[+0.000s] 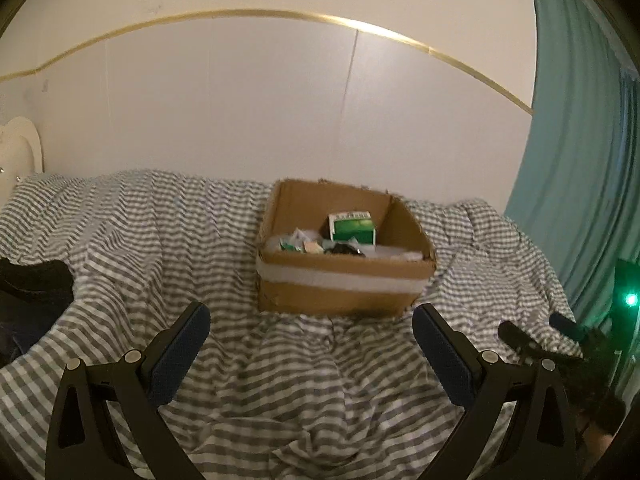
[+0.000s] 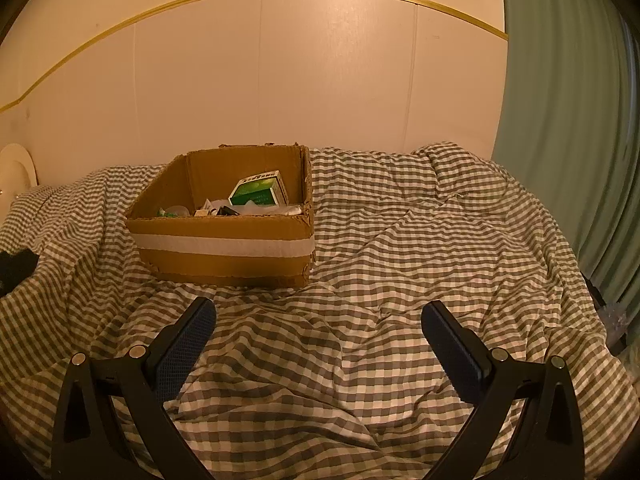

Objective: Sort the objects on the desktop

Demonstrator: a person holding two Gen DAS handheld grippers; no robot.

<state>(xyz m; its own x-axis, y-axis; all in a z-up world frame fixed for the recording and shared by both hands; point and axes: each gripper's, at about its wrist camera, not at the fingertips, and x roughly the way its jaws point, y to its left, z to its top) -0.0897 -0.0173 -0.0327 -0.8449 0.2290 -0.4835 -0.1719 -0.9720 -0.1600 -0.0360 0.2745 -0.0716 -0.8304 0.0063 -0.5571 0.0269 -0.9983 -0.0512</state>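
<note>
An open cardboard box (image 1: pixel 344 286) with a white tape band sits on a grey checked cloth (image 1: pixel 132 240). Inside it lie a green and white carton (image 1: pixel 352 227) and several small items. The box also shows in the right wrist view (image 2: pixel 224 246), with the green carton (image 2: pixel 258 194) inside. My left gripper (image 1: pixel 310 322) is open and empty, just in front of the box. My right gripper (image 2: pixel 318 316) is open and empty, in front of the box and to its right. The right gripper's fingers (image 1: pixel 520 336) show at the right edge of the left wrist view.
The checked cloth (image 2: pixel 420 240) covers the whole surface in folds. A dark bundle (image 1: pixel 32 292) lies at the left edge. A white wall stands behind. A teal curtain (image 1: pixel 580 160) hangs at the right. A white rounded object (image 1: pixel 20 148) stands at far left.
</note>
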